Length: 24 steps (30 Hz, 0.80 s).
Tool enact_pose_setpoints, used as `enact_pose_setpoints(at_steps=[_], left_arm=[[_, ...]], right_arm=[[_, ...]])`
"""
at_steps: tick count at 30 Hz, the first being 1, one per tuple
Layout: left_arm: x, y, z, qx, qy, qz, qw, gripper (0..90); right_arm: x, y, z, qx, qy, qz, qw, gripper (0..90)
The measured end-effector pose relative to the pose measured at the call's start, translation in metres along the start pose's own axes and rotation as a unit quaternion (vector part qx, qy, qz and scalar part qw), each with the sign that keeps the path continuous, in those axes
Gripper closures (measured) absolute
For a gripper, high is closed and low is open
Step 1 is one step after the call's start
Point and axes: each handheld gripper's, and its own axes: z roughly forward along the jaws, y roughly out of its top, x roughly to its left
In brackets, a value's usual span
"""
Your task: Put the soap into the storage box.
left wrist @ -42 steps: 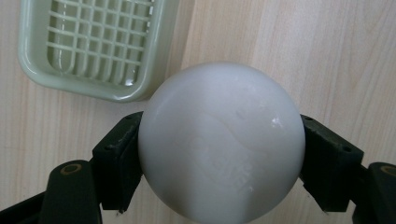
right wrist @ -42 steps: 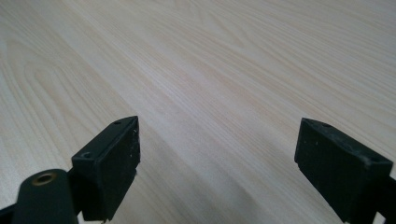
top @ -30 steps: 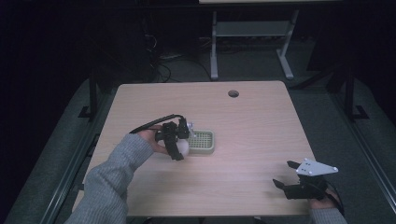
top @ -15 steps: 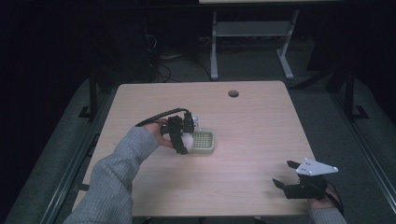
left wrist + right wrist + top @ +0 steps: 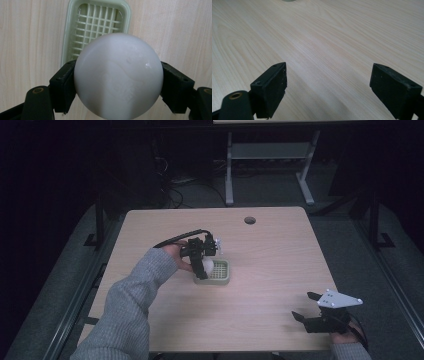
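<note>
Left gripper (image 5: 204, 262): clamped on a white ball (image 5: 118, 75), one black jaw pressed against each side, as the left gripper view showed.
White ball: held in the air above the near end of a pale green grid tray (image 5: 96, 23); in the high view it sat over the tray's left edge (image 5: 216, 272).
Tray: flat on the wooden table (image 5: 270, 270), a little left of the table's middle.
Change from a second before: the left hand had carried the ball up and to the right, from beside the tray's left side to over the tray itself; the grey sleeve (image 5: 127, 310) reached farther in.
Right gripper (image 5: 307, 307): jaws stood wide apart with nothing between them, low over the table near its front right corner.
Right gripper, change: none visible; it had stayed in the same spot.
Tray, change: it had not shifted.
</note>
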Motion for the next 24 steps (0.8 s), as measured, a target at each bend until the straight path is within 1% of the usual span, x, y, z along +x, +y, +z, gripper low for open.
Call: enact_pose_setpoints(at_steps=[3, 4, 5, 7, 10, 13, 14, 16, 17, 18, 19, 21, 22, 24], left_arm=[[0.001, 0.002, -0.001, -0.006, -0.001, -0.004, 1.0, 23.6], [0.003, 0.003, -0.001, -0.005, -0.001, -0.002, 1.0, 23.6], [0.003, 0.004, 0.0, -0.004, -0.003, -0.006, 1.0, 23.6], [0.005, 0.005, 0.0, 0.001, 0.002, -0.002, 1.0, 23.6], [0.008, 0.007, 0.0, 0.001, 0.0, -0.003, 1.0, 23.6], [0.012, 0.01, 0.002, -0.002, 0.0, -0.011, 0.9999, 23.6], [0.013, 0.01, 0.002, 0.002, 0.0, -0.008, 1.0, 23.6], [0.015, 0.012, 0.004, 0.003, 0.0, -0.008, 1.0, 23.6], [0.016, 0.013, 0.004, 0.002, 0.002, -0.004, 1.0, 23.6], [0.016, 0.014, 0.006, -0.001, 0.0, -0.007, 1.0, 23.6], [0.017, 0.014, 0.008, 0.0, 0.0, -0.005, 1.0, 23.6], [0.018, 0.016, 0.011, 0.004, 0.0, -0.008, 1.0, 23.6], [0.019, 0.016, 0.012, 0.008, 0.001, -0.005, 1.0, 23.6], [0.021, 0.017, 0.015, 0.009, -0.001, -0.009, 0.9999, 23.6]], right_arm=[[0.0, 0.0, 0.0, 0.001, 0.001, 0.0, 1.0, 13.7], [0.0, 0.0, 0.0, 0.0, 0.001, 0.001, 1.0, 13.7], [0.0, 0.0, 0.0, 0.0, 0.001, 0.001, 1.0, 13.7], [0.0, 0.0, 0.0, 0.0, 0.001, 0.001, 1.0, 13.7], [0.0, 0.0, 0.0, -0.001, 0.001, 0.001, 1.0, 13.7], [0.0, 0.0, 0.0, -0.001, 0.001, 0.001, 1.0, 13.7], [0.0, 0.0, 0.0, -0.001, 0.001, 0.001, 1.0, 13.7], [0.0, 0.0, 0.0, -0.002, 0.001, 0.001, 1.0, 13.7], [0.0, 0.0, -0.001, -0.002, 0.001, 0.001, 1.0, 13.7], [0.0, 0.0, -0.001, -0.002, 0.0, 0.001, 1.0, 13.7], [0.0, 0.0, -0.001, -0.003, 0.0, 0.001, 1.0, 13.7], [0.0, 0.0, -0.001, -0.003, 0.0, 0.001, 1.0, 13.7], [0.0, 0.0, -0.001, -0.003, 0.0, 0.001, 1.0, 13.7], [0.0, 0.001, -0.001, -0.002, 0.0, 0.001, 1.0, 13.7]])
